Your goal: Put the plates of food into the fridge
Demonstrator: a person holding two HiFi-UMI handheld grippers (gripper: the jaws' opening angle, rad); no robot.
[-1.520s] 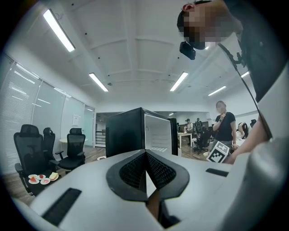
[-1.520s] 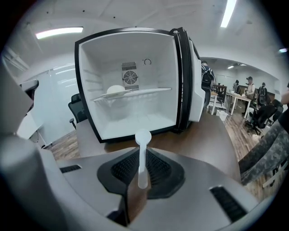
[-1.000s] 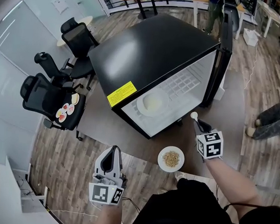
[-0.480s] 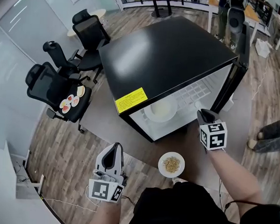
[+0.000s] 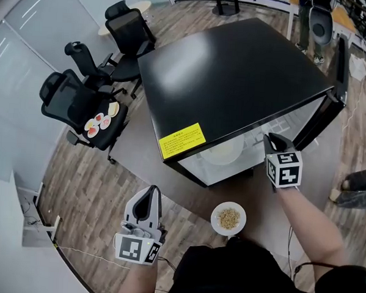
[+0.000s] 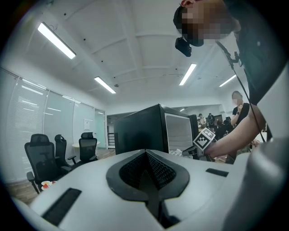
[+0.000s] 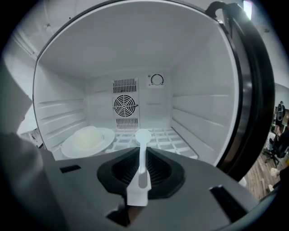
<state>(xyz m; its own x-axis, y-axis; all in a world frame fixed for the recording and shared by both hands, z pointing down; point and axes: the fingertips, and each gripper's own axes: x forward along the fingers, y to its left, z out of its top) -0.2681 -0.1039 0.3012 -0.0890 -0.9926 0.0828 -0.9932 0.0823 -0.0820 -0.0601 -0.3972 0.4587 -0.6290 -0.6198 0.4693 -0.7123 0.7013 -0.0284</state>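
A black mini fridge stands on a round table with its door open. Inside, a white plate of pale food rests on the wire shelf, at the left of it. A second white plate with brown grains sits on the table near my body. My right gripper is at the fridge opening, shut on a white spoon whose bowl points into the fridge. My left gripper hangs low beside the table, shut and empty, pointing level at the fridge.
The fridge door stands open at the right. Black office chairs are left of the table; one seat holds a plate of colourful food. A person's shoe is at the right edge.
My right gripper has carried the spoon up from beside the grain plate to the fridge opening. The left gripper has hardly shifted.
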